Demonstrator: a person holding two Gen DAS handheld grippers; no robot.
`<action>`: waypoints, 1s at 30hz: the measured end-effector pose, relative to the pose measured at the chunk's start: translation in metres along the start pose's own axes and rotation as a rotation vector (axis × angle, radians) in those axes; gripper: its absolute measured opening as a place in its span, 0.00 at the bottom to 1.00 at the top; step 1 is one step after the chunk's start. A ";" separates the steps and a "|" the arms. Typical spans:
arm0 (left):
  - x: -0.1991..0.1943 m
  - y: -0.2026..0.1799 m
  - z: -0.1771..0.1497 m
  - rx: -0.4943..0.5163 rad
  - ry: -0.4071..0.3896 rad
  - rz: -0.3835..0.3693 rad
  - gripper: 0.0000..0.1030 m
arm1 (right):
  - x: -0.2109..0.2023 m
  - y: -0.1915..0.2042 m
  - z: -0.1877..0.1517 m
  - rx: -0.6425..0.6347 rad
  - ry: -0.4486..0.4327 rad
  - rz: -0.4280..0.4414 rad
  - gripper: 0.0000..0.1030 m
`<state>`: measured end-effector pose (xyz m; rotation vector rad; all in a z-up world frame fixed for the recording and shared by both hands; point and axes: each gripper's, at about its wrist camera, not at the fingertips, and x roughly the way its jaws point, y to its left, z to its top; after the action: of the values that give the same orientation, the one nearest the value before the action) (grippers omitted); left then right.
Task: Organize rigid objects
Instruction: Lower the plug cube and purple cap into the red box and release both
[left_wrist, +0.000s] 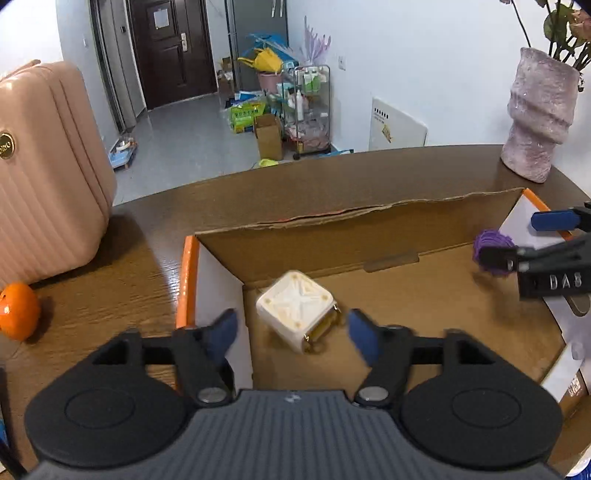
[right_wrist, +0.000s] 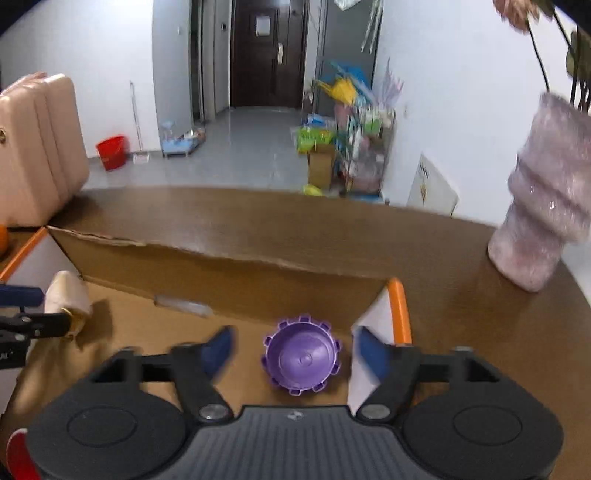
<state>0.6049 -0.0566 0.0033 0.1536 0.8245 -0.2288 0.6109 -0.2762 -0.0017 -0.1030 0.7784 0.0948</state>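
Note:
An open cardboard box (left_wrist: 332, 236) with orange-edged flaps stands on the wooden table. A white cube (left_wrist: 295, 310) with a yellowish underside lies tilted on the box floor. My left gripper (left_wrist: 291, 328) hovers over it, and its blue pads stand wide on either side of the cube without touching it. At the box's right end lies a purple toothed cap (right_wrist: 301, 360). My right gripper (right_wrist: 293, 343) is open above the cap, pads clear of it. Each gripper shows in the other's view: the right gripper (left_wrist: 517, 240) and the left gripper (right_wrist: 37, 308) beside the white cube (right_wrist: 68, 295).
A pinkish textured vase (left_wrist: 539, 118) with dried flowers stands at the table's far right corner. A pink suitcase (left_wrist: 48, 166) sits at the left, with an orange (left_wrist: 18, 312) in front of it. Beyond the table's edge is floor with clutter.

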 end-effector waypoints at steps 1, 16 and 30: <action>0.001 0.002 -0.001 -0.004 0.011 -0.016 0.69 | 0.002 0.003 -0.001 -0.011 0.006 -0.001 0.92; -0.014 0.002 -0.006 -0.034 -0.062 -0.014 0.75 | 0.000 0.005 -0.004 -0.005 0.005 0.011 0.92; -0.220 -0.006 -0.078 0.004 -0.373 0.017 0.79 | -0.191 0.034 -0.047 0.012 -0.226 0.145 0.91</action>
<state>0.4038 -0.0139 0.1142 0.1168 0.4524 -0.2338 0.4392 -0.2577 0.0976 -0.0239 0.5600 0.2349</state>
